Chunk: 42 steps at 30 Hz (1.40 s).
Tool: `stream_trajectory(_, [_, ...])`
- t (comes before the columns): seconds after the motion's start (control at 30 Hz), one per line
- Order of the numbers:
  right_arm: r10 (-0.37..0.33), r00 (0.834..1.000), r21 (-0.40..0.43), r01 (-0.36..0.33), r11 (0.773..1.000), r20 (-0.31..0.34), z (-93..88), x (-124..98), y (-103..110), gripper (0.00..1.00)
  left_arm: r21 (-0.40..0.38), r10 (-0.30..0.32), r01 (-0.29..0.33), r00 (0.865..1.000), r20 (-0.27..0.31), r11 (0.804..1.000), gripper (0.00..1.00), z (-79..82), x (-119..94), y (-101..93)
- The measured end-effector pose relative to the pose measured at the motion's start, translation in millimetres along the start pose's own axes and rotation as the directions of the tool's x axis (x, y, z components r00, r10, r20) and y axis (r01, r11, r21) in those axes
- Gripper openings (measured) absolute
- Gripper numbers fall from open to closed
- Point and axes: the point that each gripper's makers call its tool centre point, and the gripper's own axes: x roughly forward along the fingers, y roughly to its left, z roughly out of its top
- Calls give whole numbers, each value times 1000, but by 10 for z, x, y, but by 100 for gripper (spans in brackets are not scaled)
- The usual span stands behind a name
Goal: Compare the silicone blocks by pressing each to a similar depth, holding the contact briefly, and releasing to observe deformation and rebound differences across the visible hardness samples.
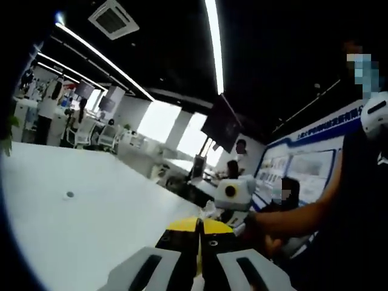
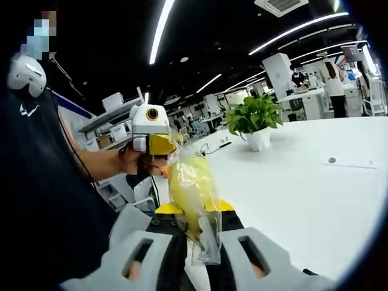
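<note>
1. The left gripper point(image 1: 199, 233) is showing in the left gripper view with its 2 jaws lying together, yellow tips touching and nothing visible between them.
2. The right gripper point(image 2: 189, 212) is clamping a clear plastic bag point(image 2: 193, 193) with something yellow inside; I cannot tell whether that is one of the silicone blocks. The bag is sticking up between the jaws, above the table.
3. In the right gripper view the left gripper point(image 2: 151, 130) is hanging just beside the top of the bag, held by a hand point(image 2: 130, 160); I cannot tell whether they are touching.
4. In the left gripper view the right gripper point(image 1: 233, 195) is sitting just beyond the left jaw tips, also held by a hand point(image 1: 267, 233).
5. A wide white table point(image 1: 91, 224) is stretching away under both grippers, with a small round fitting point(image 1: 70, 195) set in its top.
6. A potted green plant point(image 2: 254, 124) is standing near the far edge of the table.
7. The room is an open office with a dark ceiling, long light strips point(image 1: 213, 42), a ceiling vent point(image 1: 113, 18), desks, and people standing far off.
</note>
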Motion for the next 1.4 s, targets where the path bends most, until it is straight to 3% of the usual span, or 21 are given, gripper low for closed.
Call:
stream_trajectory(0.87, [-20,999,37,22,999,-46,-73,18,-54,1,-5,40,-40,999,-9,999,0,-67,3,105])
stream_trajectory(1.0, [-23,997,54,27,998,-70,-92,22,-59,1,-61,55,-57,998,-26,996,0,-90,0,149])
stream_trajectory(1.13, [-30,998,58,33,998,-55,-107,7,-61,1,-49,50,-51,999,-19,997,0,-95,9,117])
stream_trajectory(1.27, [-33,997,74,37,997,-65,-169,-5,-55,2,49,45,-43,998,-43,998,0,-164,29,113])
stream_trajectory(1.4, [-41,997,79,46,996,-64,-202,-10,-62,3,32,61,-59,996,-60,998,0,-187,43,132])
